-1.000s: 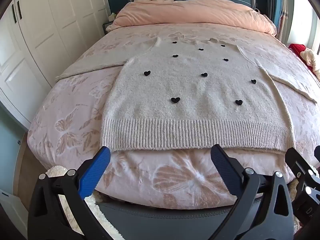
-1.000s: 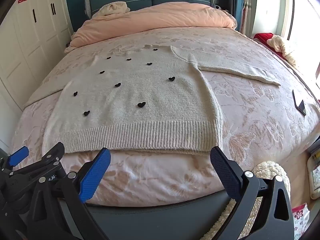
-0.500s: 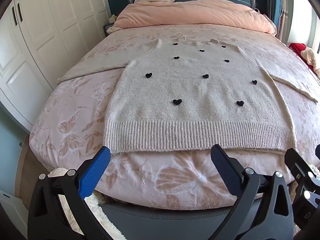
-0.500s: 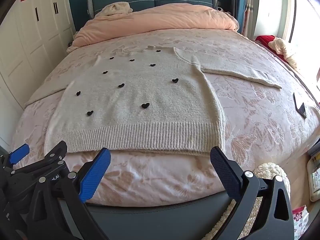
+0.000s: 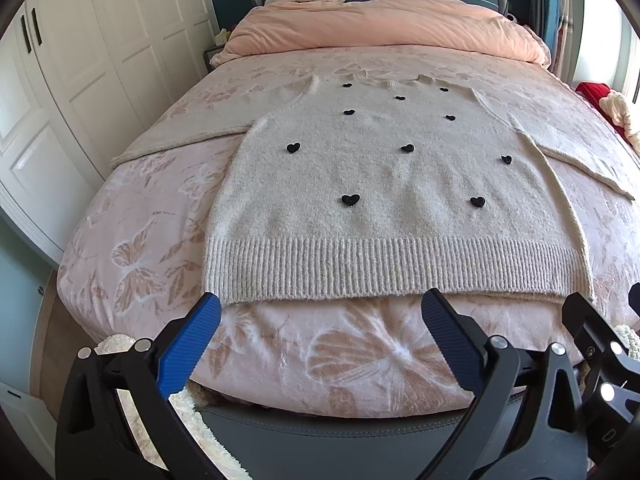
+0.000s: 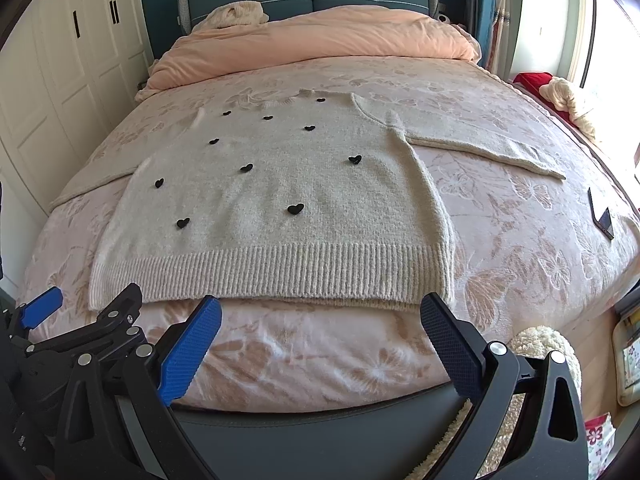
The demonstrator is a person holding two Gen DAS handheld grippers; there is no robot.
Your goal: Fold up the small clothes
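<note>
A cream knitted sweater (image 5: 392, 184) with small black hearts lies flat on the bed, face up, sleeves spread to both sides, ribbed hem toward me. It also shows in the right wrist view (image 6: 280, 200). My left gripper (image 5: 320, 308) is open and empty, just in front of the hem near the bed's foot edge. My right gripper (image 6: 320, 308) is open and empty, just in front of the hem's right part. The left gripper shows at the lower left of the right wrist view (image 6: 80, 320).
The bed (image 5: 140, 216) has a pink butterfly cover. A rolled peach duvet (image 5: 380, 28) lies at the head. White wardrobes (image 5: 80, 60) stand at the left. A dark phone (image 6: 602, 216) lies on the bed's right side. A fluffy rug (image 6: 536, 344) lies on the floor.
Both grippers have moved a little forward toward the sweater's hem. The sweater has not moved. Both stay open.
</note>
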